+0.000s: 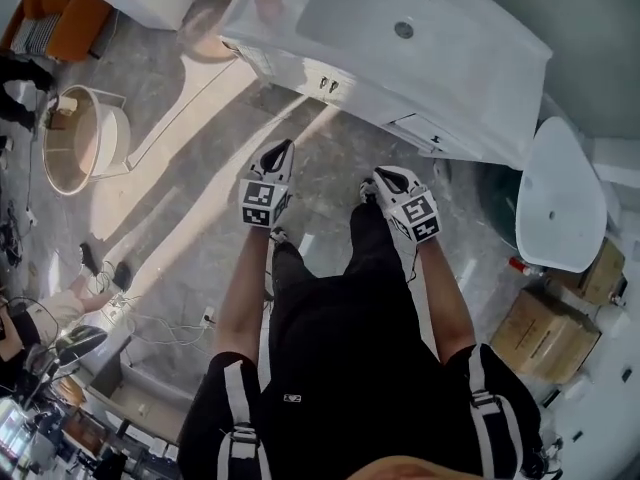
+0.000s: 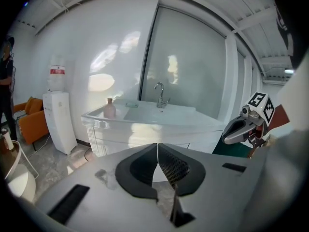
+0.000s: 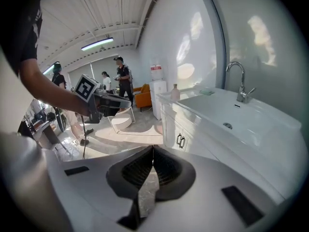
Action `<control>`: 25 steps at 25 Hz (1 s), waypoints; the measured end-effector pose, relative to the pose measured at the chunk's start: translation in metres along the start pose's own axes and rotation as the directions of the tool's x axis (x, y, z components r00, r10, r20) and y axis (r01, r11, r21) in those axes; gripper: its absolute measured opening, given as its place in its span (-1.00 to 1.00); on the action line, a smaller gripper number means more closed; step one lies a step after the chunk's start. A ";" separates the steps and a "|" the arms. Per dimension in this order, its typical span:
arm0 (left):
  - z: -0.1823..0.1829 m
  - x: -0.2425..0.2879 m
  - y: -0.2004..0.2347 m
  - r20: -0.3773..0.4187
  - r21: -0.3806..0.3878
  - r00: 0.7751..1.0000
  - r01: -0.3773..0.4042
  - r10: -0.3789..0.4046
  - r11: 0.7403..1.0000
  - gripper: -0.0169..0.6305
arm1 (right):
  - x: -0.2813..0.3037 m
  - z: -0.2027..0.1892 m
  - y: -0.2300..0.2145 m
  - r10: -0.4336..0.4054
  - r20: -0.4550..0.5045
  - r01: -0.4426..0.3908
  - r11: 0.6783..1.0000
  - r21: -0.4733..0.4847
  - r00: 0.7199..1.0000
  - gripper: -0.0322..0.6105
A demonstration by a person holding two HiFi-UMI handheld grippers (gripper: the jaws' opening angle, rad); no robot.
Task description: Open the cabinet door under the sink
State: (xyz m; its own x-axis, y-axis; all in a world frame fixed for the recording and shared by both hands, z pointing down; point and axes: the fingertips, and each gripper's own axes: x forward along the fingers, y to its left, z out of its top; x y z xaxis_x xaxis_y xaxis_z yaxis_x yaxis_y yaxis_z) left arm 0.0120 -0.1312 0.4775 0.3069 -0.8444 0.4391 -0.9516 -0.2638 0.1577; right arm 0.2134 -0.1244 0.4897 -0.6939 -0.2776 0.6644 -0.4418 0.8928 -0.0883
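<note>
At the left, the left gripper (image 1: 278, 156) hangs over the grey marbled floor (image 1: 190, 218). Its dark ribbed pads are pressed tip to tip with nothing between them. Ahead of it, at the far side of the scene, stands the white rectangular sink (image 1: 400, 38), with the white cabinet doors (image 3: 193, 150) on the front below it, all closed. Where two doors meet sits a pair of dark upright handles (image 1: 327, 85), their long axis vertical. In the head view they lie far of both tongs and roughly between them, well apart from either. To the right, the right gripper (image 1: 392, 180) is likewise closed on nothing, its jaws meeting along one thin seam. Its own view shows the handles just right of the jaw line and further out, so a short push forward and slightly right would probably meet them. The left gripper's view does not seem to show them, perhaps because its own body covers that stretch of the front. By my judgement either hand could reach, the left looking a little nearer from above. The jaws must part first and close across a handle's width.
</note>
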 end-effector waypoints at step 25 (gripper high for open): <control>-0.121 0.228 0.061 -0.033 0.042 0.999 -0.028 0.030 0.999 -0.89 | 0.132 -0.109 -0.040 0.017 -0.078 -0.017 1.000 0.001 0.997 -0.71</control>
State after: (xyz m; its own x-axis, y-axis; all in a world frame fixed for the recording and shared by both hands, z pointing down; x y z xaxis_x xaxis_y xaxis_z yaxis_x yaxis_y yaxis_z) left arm 0.0266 -0.2835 0.6946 0.2790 -0.8359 0.4727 -0.9597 -0.2594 0.1076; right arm 0.2017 -0.1576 0.6619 -0.6551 -0.2339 0.7184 -0.4303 0.8971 -0.1003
